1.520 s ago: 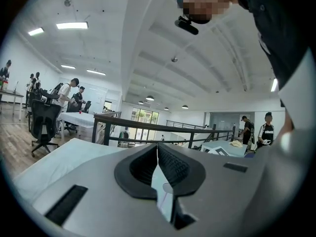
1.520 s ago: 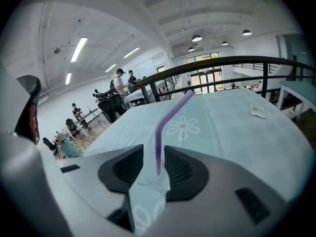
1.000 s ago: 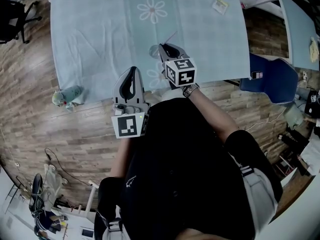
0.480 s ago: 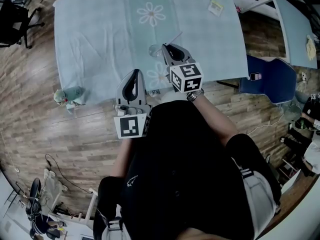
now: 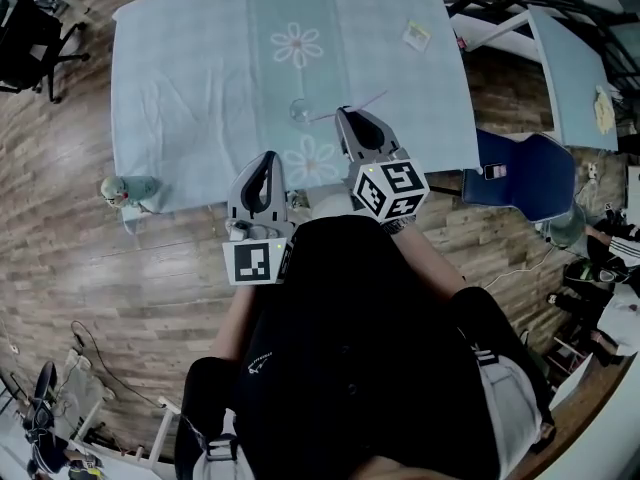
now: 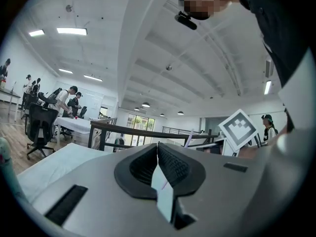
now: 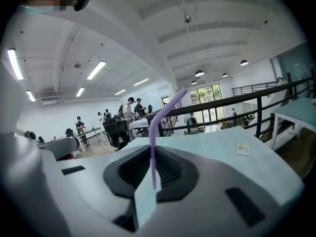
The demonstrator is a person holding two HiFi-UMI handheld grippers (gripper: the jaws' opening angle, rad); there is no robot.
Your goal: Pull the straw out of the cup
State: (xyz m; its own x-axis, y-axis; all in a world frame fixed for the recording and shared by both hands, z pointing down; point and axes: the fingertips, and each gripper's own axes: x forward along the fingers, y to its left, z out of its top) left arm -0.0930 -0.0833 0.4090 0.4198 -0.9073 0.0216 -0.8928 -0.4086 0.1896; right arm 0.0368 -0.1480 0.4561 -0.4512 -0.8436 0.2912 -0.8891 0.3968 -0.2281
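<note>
Two grey hard-plastic grippers are recorded in the head view over a pale blue tablecloth (image 5: 200, 68), creased and printed with white daisies. A small round cup (image 5: 298, 111) of clear material is seen standing on the cloth. A thin purple straw (image 5: 368, 100) is carried slantwise at the tip of the right gripper (image 5: 347, 116), with its lower end just beside the cup. The left gripper (image 5: 266, 163) is held nearer the table edge, apart from both. Against the picture of a second earlier, the right gripper's tip, then set against the cup, is now found to the cup's right and apart from it, and the straw has gone with it. In the left gripper view, the ribbed black pads of the left gripper (image 6: 158, 149) are pressed together with nothing between them. In the right gripper view, the pads of the right gripper (image 7: 153, 162) are pinched on the straw (image 7: 152, 137), whose bent top leans right and whose short lower end hangs free.
</note>
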